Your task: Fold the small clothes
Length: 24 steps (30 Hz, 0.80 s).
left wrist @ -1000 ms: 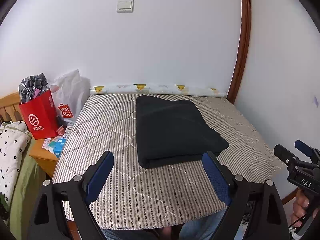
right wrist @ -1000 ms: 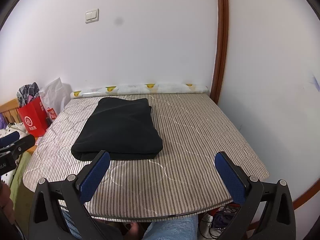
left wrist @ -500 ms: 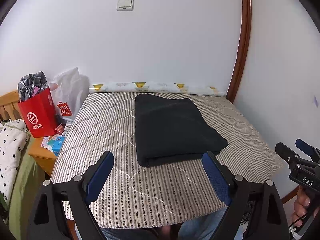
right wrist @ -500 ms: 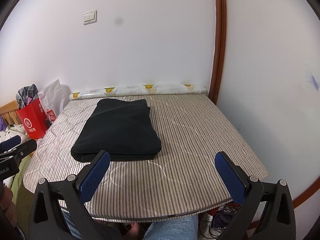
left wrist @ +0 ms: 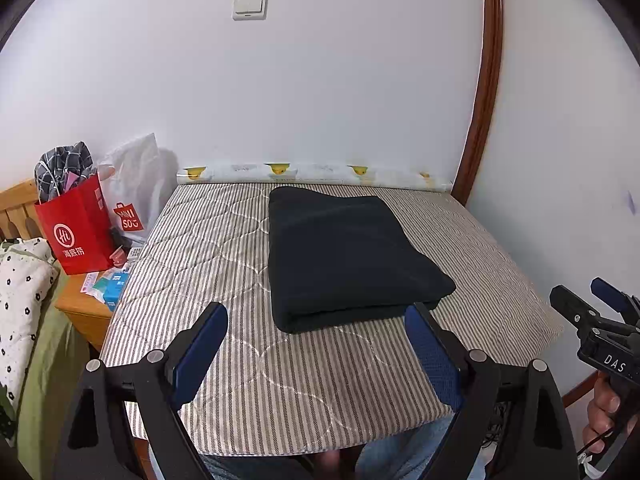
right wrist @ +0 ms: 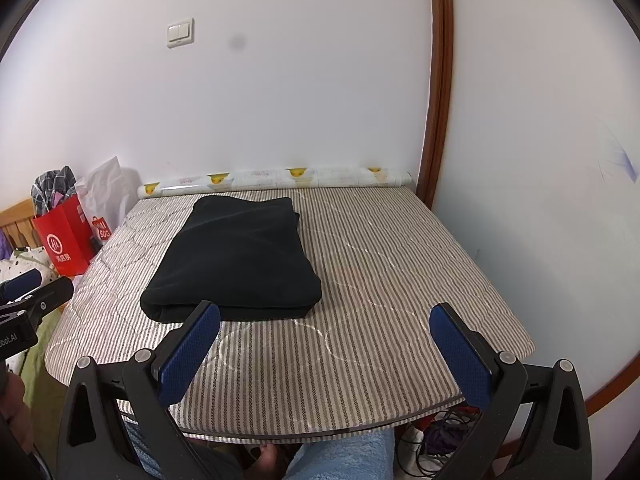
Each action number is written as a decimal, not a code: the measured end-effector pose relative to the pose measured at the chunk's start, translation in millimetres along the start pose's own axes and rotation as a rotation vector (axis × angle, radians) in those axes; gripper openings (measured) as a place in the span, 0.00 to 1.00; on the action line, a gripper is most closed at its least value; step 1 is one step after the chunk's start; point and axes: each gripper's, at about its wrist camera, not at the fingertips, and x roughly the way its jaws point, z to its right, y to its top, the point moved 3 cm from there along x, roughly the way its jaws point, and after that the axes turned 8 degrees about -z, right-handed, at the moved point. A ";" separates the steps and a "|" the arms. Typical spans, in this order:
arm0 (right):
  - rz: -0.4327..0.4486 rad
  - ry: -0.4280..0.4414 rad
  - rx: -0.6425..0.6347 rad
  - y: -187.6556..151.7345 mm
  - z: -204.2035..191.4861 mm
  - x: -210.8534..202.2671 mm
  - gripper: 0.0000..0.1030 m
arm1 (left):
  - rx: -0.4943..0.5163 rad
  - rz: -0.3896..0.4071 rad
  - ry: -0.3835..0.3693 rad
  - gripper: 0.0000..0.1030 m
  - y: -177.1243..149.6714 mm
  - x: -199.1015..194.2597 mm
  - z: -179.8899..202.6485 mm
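Person's legs (right wrist: 344, 456) under mattress (right wrist: 400, 280), right hand-held gripper (left wrist: 600, 308) cropped

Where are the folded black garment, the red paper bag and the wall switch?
folded black garment (left wrist: 344, 256), left wrist view, middle of its top face.
red paper bag (left wrist: 78, 232), left wrist view, front panel by the logo.
wall switch (right wrist: 180, 33), right wrist view, centre of the plate.
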 end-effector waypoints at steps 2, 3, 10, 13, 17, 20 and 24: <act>0.000 0.000 0.001 0.0 -0.2 -0.1 1.00 | 0.001 0.000 0.001 0.87 -0.8 -0.3 0.2; -0.001 0.001 0.002 0.1 -0.4 -0.1 1.00 | 0.000 0.001 0.002 0.87 -0.9 -0.4 0.2; 0.001 -0.001 0.000 -0.4 2.0 -0.3 1.00 | -0.001 0.000 0.001 0.87 0.2 -0.3 -0.5; 0.001 0.000 0.002 -1.2 2.7 -0.2 1.00 | 0.003 -0.003 0.000 0.87 0.1 0.3 -0.6; 0.001 0.001 -0.002 -1.5 2.7 0.0 1.00 | 0.002 -0.003 0.001 0.87 -0.3 0.2 -1.3; 0.001 0.000 -0.005 -1.3 2.3 0.1 1.00 | 0.001 -0.002 0.002 0.87 -0.3 0.0 -1.6; 0.000 0.000 -0.003 -0.9 3.2 -0.1 1.00 | -0.002 -0.002 0.002 0.87 -0.3 -0.4 -3.0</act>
